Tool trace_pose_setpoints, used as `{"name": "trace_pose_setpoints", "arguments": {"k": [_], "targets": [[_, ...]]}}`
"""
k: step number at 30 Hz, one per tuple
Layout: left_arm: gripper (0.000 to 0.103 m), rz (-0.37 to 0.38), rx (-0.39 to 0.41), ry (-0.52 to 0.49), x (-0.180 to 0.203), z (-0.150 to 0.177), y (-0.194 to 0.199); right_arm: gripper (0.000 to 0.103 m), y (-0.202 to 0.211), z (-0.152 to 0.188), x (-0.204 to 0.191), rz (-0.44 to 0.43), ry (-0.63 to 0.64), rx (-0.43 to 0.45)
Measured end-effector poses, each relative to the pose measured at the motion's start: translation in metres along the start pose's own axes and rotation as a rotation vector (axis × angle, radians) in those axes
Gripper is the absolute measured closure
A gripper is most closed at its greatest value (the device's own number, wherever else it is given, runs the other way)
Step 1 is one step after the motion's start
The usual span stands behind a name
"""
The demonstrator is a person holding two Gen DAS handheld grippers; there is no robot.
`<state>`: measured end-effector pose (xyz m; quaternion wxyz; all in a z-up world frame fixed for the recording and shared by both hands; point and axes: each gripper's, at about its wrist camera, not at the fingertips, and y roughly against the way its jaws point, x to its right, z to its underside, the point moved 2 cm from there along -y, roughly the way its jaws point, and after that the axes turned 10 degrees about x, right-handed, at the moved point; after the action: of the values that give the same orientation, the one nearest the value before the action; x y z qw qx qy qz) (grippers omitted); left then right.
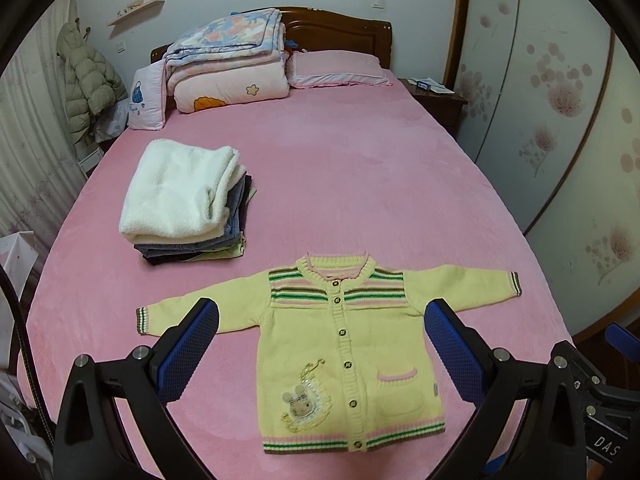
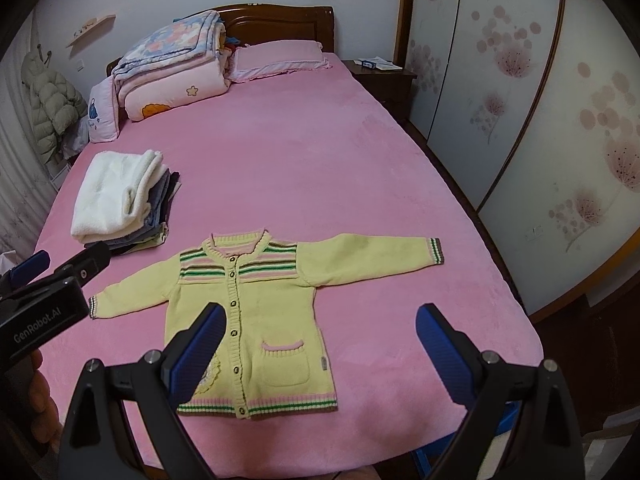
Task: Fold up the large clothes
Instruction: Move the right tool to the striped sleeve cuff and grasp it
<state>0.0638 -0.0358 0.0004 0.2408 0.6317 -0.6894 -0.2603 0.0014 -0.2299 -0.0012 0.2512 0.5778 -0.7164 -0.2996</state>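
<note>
A yellow knit cardigan (image 1: 344, 352) with green, pink and brown stripes lies flat and buttoned on the pink bed, sleeves spread out. It also shows in the right wrist view (image 2: 256, 312). My left gripper (image 1: 320, 320) is open and empty, held above the cardigan's body. My right gripper (image 2: 320, 324) is open and empty, above the cardigan's right side and the bed beside it. The left gripper's body (image 2: 44, 312) shows at the left edge of the right wrist view.
A stack of folded clothes (image 1: 184, 196) with a white fleece on top sits on the bed (image 1: 360, 168) to the far left of the cardigan. Folded quilts (image 1: 228, 60) and a pillow (image 1: 336, 68) lie at the headboard. A wardrobe (image 1: 560, 120) stands on the right.
</note>
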Motion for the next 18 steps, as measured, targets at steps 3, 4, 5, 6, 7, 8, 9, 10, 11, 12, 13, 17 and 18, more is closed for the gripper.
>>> {"name": "trace_pose_setpoints", "arguments": {"k": [3, 4, 5, 6, 7, 8, 9, 10, 11, 12, 13, 17, 18], "targets": [[0.001, -0.015, -0.015, 0.007, 0.017, -0.007, -0.015, 0.007, -0.021, -0.009, 0.023, -0.027, -0.010, -0.015], [0.001, -0.016, -0.021, 0.011, 0.025, -0.009, -0.022, 0.007, -0.026, -0.012, 0.030, -0.034, -0.013, -0.018], [0.001, -0.013, -0.027, 0.014, 0.033, -0.011, -0.028, 0.007, -0.032, -0.014, 0.037, -0.042, -0.016, -0.022], [0.001, -0.012, -0.033, 0.014, 0.039, -0.011, -0.033, 0.007, -0.038, -0.016, 0.045, -0.047, -0.018, -0.025], [0.001, -0.013, -0.041, 0.014, 0.047, -0.012, -0.040, 0.007, -0.048, -0.019, 0.057, -0.052, -0.025, -0.031], [0.001, -0.015, -0.053, 0.013, 0.057, -0.013, -0.049, 0.007, -0.054, -0.019, 0.064, -0.055, -0.031, -0.036], [0.001, -0.016, -0.060, 0.014, 0.065, -0.014, -0.056, 0.010, -0.062, -0.021, 0.074, -0.061, -0.044, -0.045], [0.001, -0.017, -0.069, 0.015, 0.072, -0.014, -0.063, 0.011, -0.073, -0.023, 0.085, -0.069, -0.058, -0.055], [0.001, -0.017, -0.080, 0.017, 0.081, -0.014, -0.071, 0.011, -0.082, -0.023, 0.094, -0.074, -0.071, -0.065], [0.001, -0.016, -0.094, 0.019, 0.091, -0.014, -0.081, 0.012, -0.091, -0.024, 0.104, -0.077, -0.085, -0.077], [0.001, -0.016, -0.104, 0.018, 0.099, -0.013, -0.089, 0.012, -0.103, -0.024, 0.115, -0.079, -0.101, -0.089], [0.001, -0.032, -0.139, 0.012, 0.134, -0.012, -0.126, 0.012, -0.148, -0.018, 0.153, -0.083, -0.159, -0.136], [0.001, -0.033, -0.148, 0.016, 0.142, -0.010, -0.137, 0.012, -0.160, -0.016, 0.163, -0.085, -0.173, -0.147]]}}
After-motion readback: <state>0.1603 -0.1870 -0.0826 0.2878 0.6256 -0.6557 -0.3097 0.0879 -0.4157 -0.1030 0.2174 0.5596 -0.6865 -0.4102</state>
